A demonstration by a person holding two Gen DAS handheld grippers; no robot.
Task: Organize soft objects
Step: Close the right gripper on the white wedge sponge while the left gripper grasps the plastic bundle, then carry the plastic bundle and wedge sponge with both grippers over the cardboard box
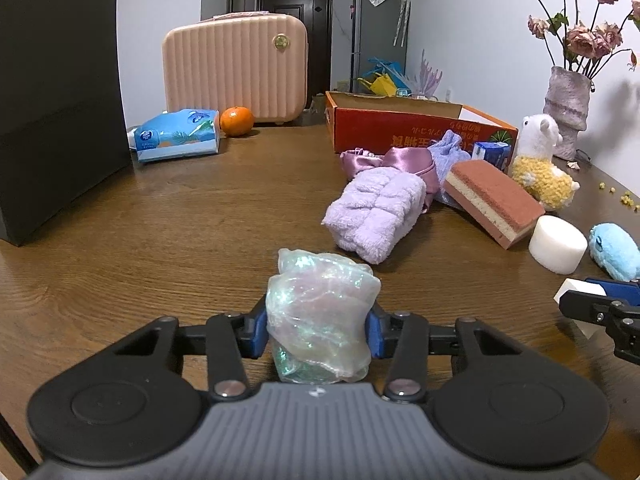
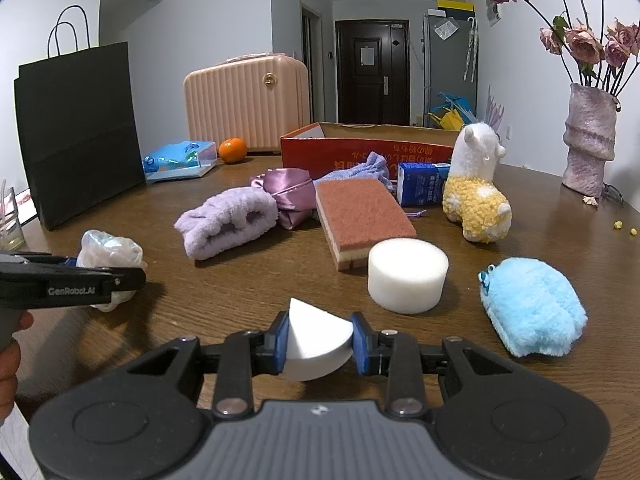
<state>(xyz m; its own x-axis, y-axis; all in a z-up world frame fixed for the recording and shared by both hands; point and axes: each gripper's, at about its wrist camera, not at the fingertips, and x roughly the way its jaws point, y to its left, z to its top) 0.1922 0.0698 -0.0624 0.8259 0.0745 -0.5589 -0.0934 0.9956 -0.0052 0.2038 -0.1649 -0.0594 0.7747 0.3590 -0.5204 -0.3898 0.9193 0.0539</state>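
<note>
Your left gripper [image 1: 318, 326] pinches the iridescent wad [image 1: 320, 316] | your right gripper [image 2: 319, 344] pinches the white foam wedge [image 2: 316, 340] | both well short of the orange box [image 2: 360, 148] | towel [image 2: 228, 222], sponge [image 2: 360, 216], foam cylinder [image 2: 406, 274], blue plush [image 2: 532, 304], alpaca [image 2: 478, 192] lie before the box, unsorted | progress: early, judging by the pile.

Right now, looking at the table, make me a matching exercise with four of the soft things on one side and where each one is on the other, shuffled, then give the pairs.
Things:
1. iridescent plastic bag
2. white wedge sponge
3. white foam cylinder
4. alpaca plush

Places:
A. standing beside the blue carton
B. clamped in the left gripper
C. on the table between the layered sponge and the blue plush
D. clamped in the right gripper

Pairs: 1-B, 2-D, 3-C, 4-A
</note>
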